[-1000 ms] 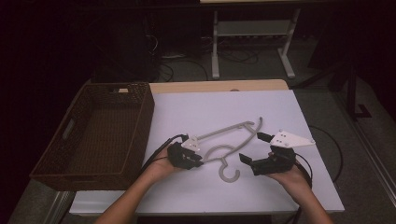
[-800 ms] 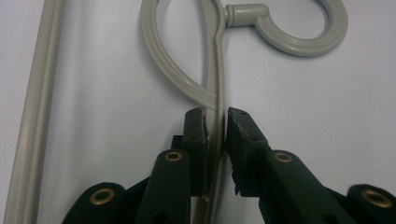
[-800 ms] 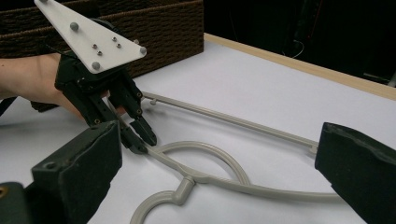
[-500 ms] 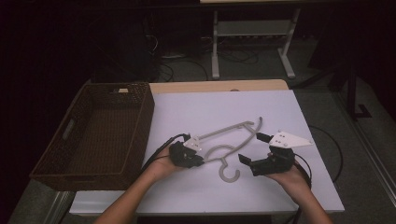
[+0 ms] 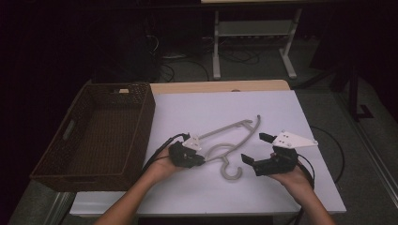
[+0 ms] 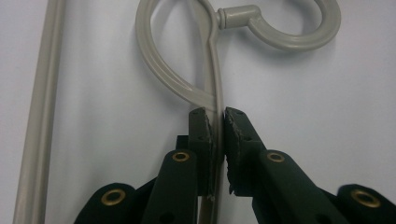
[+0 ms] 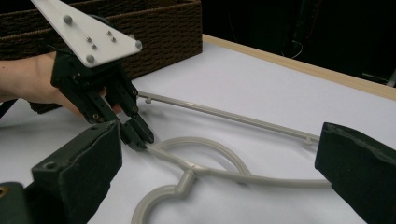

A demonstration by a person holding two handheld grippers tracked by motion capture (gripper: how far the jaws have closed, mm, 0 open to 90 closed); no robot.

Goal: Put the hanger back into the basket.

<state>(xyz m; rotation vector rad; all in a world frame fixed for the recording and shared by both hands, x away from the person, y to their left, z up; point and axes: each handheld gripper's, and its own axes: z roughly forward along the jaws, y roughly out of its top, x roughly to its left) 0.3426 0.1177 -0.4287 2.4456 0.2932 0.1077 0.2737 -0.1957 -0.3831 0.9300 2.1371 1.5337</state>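
Hanger (image 5: 230, 140) lies flat mid-table (image 5: 281, 108) beside the basket (image 5: 94, 136); my left gripper (image 5: 199, 161) pinches its thin shoulder, right gripper (image 5: 256, 150) spread and empty, so any lift risks it pivoting or slipping out.

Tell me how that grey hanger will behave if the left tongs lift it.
The hanger looks like thin moulded plastic, so probably light and fairly stiff. The left tongs pinch one slim arm off-centre, so it may sag or swivel. Its smooth surface might slip.
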